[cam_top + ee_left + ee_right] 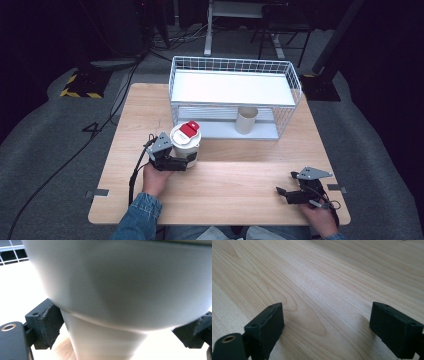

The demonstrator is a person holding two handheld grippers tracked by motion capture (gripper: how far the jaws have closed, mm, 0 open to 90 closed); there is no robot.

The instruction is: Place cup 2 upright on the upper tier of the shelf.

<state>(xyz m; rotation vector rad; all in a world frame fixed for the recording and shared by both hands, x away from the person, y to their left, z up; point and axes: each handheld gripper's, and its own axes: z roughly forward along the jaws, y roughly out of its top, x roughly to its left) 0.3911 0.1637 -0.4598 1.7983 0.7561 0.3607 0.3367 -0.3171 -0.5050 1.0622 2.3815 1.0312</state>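
A white paper cup (186,148) with a white lid and a red tab stands upright on the wooden table (240,175), just in front of the wire rack. My left gripper (186,163) is shut on the cup's lower body from the near-left side. In the left gripper view the cup (120,290) looms close, with a black pad (50,325) pressed against each side of it. My right gripper (284,194) rests open near the table's front right corner. In the right gripper view its jaws stand wide apart over bare wood (319,290).
A white wire rack (235,62) with a flat white upper shelf stands at the back of the table. A plain beige cup (246,120) stands on its lower shelf. Grey carpet, cables and stand legs surround the table.
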